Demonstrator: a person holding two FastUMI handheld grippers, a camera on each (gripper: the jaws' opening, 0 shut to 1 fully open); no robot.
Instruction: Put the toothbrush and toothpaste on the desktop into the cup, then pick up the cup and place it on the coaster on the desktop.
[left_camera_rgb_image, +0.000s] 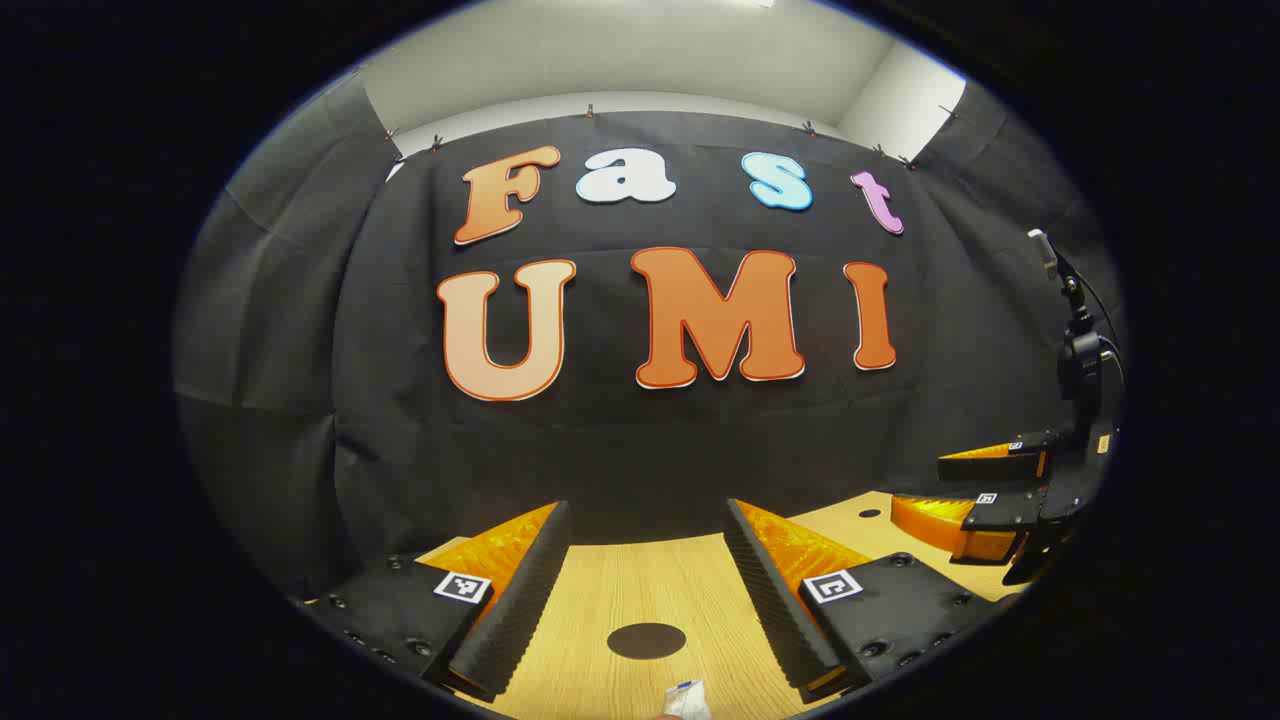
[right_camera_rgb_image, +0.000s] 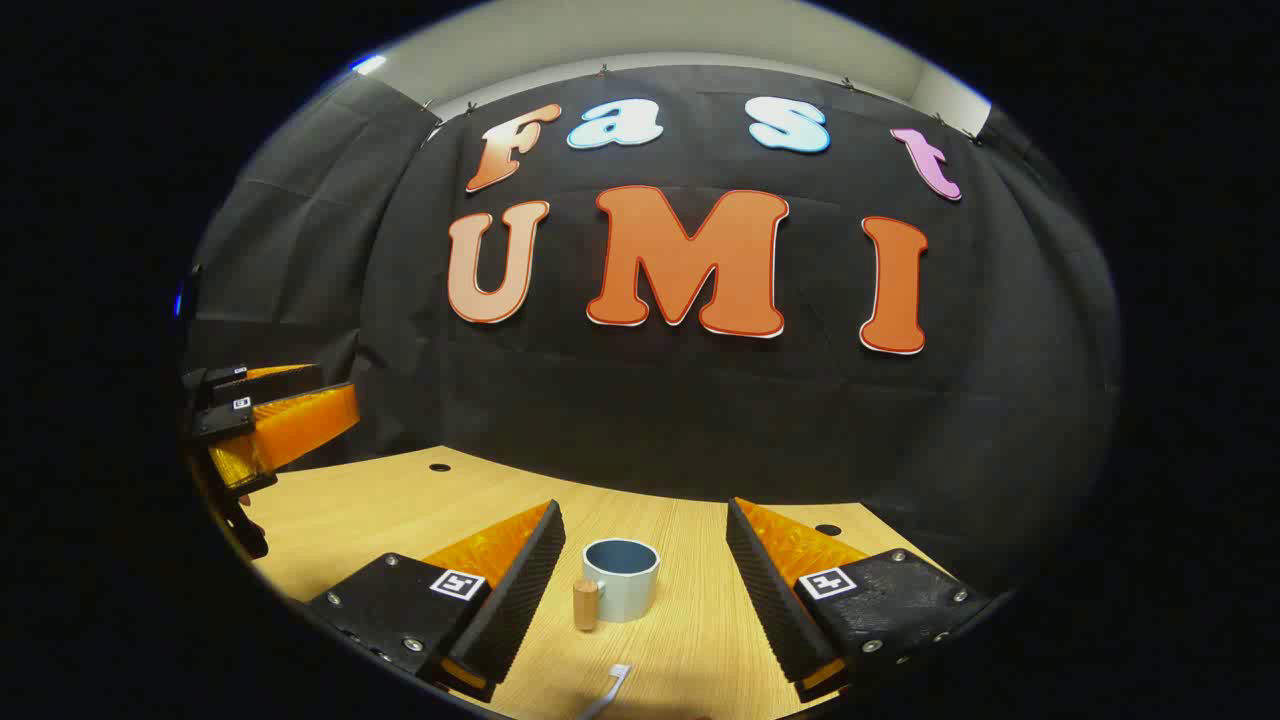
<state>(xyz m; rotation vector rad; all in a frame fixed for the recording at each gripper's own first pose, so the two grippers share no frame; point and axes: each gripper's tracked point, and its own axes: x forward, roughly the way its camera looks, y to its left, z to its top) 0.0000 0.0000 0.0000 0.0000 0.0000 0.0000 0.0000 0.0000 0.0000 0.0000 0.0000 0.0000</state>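
Observation:
In the left gripper view my left gripper (left_camera_rgb_image: 647, 512) hangs open over the wooden desktop (left_camera_rgb_image: 600, 600). A dark round coaster (left_camera_rgb_image: 646, 640) lies between its fingers, and the white end of the toothpaste tube (left_camera_rgb_image: 687, 699) pokes in at the bottom edge. In the right gripper view my right gripper (right_camera_rgb_image: 645, 510) is open too, above and short of a pale blue cup (right_camera_rgb_image: 620, 580) with a wooden handle (right_camera_rgb_image: 585, 605). The white toothbrush (right_camera_rgb_image: 610, 688) lies on the desktop just in front of the cup. Nothing is held by either gripper.
The right gripper (left_camera_rgb_image: 1000, 490) shows at the far right of the left gripper view, with a camera stand (left_camera_rgb_image: 1075, 330) behind it. The left gripper (right_camera_rgb_image: 275, 415) shows at the far left of the right gripper view. Small dark holes (right_camera_rgb_image: 828, 529) dot the desktop near the black cloth wall.

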